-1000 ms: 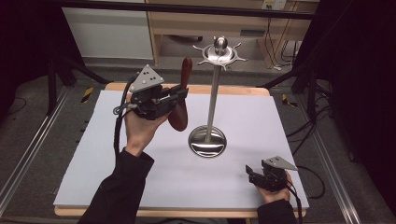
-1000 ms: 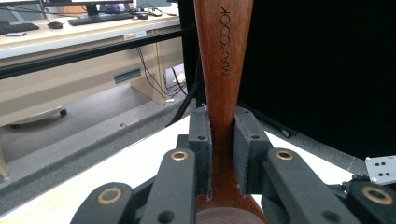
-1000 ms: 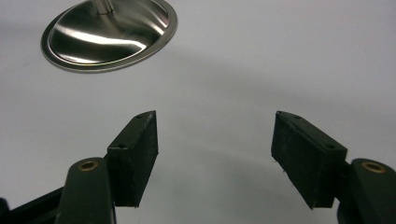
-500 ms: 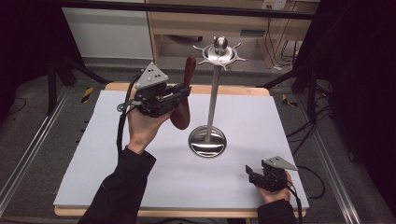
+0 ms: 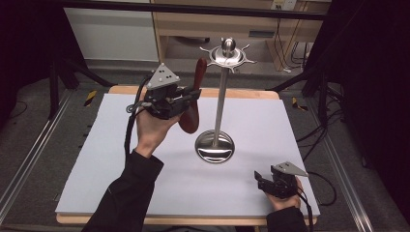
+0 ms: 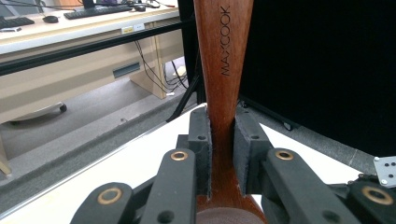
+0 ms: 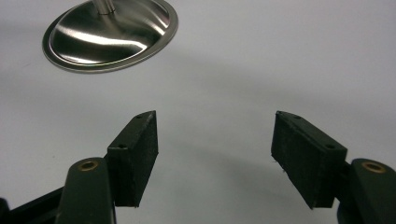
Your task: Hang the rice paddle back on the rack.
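A dark wooden spoon (image 5: 192, 104) marked MAXCOOK (image 6: 223, 51) is held upright above the table, handle tip up and bowl down. My left gripper (image 5: 186, 96) is shut on its narrow handle, both pads (image 6: 201, 140) pressing the wood. The spoon's top is just left of the hook ring (image 5: 228, 55) of a steel utensil stand (image 5: 220, 104), whose round base (image 7: 109, 32) rests mid-table. My right gripper (image 5: 261, 181) rests low near the table's front right, open, its jaws apart over bare white surface (image 7: 215, 154) with nothing between them.
The white mat (image 5: 111, 159) covers the table, with a wooden edge (image 5: 241, 93) at the back. Black frame rails and cables stand around the table. A desk with keyboards (image 6: 93, 11) lies beyond.
My left gripper with the spoon has drifted slightly right and up, toward the stand's hook ring. The right gripper has stayed put.
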